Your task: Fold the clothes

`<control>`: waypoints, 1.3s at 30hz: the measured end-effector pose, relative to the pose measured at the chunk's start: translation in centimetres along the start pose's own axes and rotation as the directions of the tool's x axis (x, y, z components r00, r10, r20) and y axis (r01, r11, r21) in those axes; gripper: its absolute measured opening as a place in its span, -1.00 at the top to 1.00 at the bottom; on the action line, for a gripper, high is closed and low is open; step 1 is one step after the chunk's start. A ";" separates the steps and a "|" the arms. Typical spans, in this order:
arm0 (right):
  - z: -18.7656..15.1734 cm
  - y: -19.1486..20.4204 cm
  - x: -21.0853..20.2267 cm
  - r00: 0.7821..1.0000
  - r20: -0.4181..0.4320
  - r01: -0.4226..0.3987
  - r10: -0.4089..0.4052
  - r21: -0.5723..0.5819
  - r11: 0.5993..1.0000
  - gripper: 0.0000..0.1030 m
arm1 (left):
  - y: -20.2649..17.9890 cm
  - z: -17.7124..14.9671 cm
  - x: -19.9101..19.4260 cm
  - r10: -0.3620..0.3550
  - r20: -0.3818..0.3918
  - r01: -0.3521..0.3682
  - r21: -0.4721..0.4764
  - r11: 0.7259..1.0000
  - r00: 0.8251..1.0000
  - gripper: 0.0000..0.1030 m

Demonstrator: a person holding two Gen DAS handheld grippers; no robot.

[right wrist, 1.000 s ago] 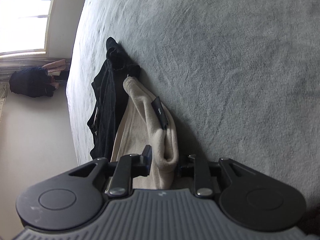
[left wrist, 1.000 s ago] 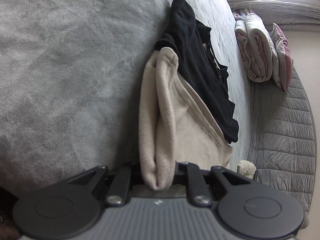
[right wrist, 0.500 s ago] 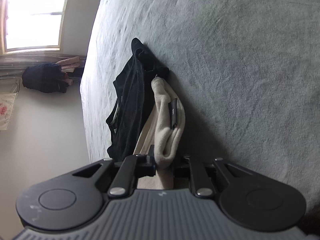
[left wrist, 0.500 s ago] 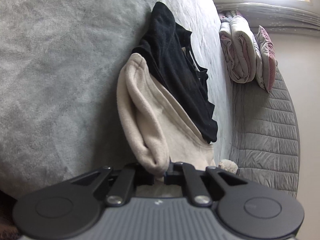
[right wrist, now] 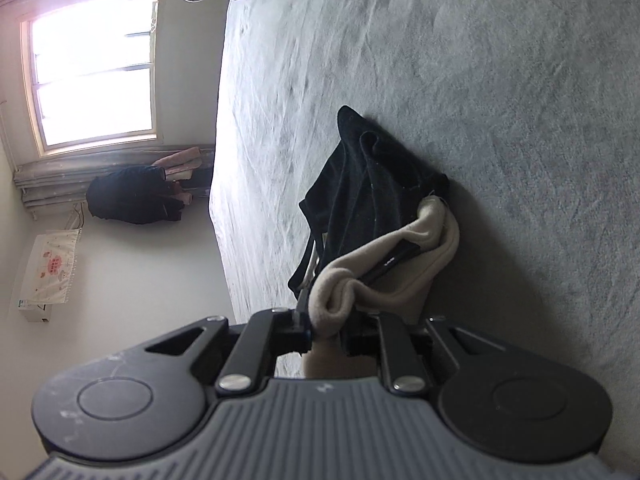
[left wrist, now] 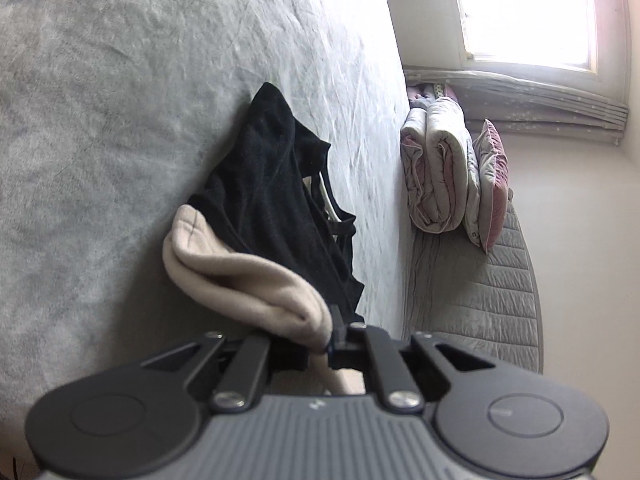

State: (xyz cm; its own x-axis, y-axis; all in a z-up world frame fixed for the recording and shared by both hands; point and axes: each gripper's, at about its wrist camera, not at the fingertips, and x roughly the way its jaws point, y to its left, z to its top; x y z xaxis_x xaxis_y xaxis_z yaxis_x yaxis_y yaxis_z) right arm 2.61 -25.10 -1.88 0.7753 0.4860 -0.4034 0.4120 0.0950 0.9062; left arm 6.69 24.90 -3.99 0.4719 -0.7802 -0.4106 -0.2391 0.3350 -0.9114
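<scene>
A beige fleece garment (left wrist: 248,280) with a black part (left wrist: 276,196) lies on the grey bed cover (left wrist: 100,120). My left gripper (left wrist: 320,350) is shut on the beige waistband edge and holds it off the bed. In the right wrist view the same beige garment (right wrist: 404,276) and its black part (right wrist: 360,184) show. My right gripper (right wrist: 326,328) is shut on another bunch of the beige edge. A small black label (right wrist: 394,258) sits inside the fold.
Folded quilts and a pink pillow (left wrist: 452,172) are stacked on a grey quilted bench (left wrist: 476,304) beside the bed, under a bright window (left wrist: 528,8). In the right wrist view a dark coat (right wrist: 128,194) hangs by a window (right wrist: 92,76).
Both grippers have swung and lifted with the beige edge held. The beige band now sags sideways in a loose fold between them, and more of the room shows in both views.
</scene>
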 end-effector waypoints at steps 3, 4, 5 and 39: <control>0.8 -0.2 1.1 1.000 0.005 -0.008 0.007 0.025 1.000 0.67 | 0.0 1.2 0.7 0.005 0.017 -0.005 -0.024 1.000 1.000 0.87; 1.1 -0.3 1.5 1.000 0.007 -0.010 0.010 0.033 0.999 0.67 | -0.1 1.6 1.0 0.007 0.023 -0.006 -0.032 0.999 1.000 0.87; 1.3 -0.4 1.8 1.000 0.009 -0.013 0.012 0.041 0.999 0.67 | -0.1 2.0 1.2 0.009 0.028 -0.008 -0.040 0.999 1.000 0.87; 5.1 1.5 3.3 0.990 0.138 0.033 -0.010 -0.167 0.985 0.09 | -3.6 7.6 2.9 0.093 0.295 -0.181 0.284 0.942 0.951 -0.09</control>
State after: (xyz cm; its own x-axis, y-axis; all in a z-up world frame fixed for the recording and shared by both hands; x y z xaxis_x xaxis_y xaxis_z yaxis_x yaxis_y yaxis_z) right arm 8.22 -27.73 -2.52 0.8296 0.3605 -0.4264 0.3521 0.2547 0.9006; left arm 15.39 25.45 -2.11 0.6771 -0.5545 -0.4838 -0.0691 0.6067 -0.7920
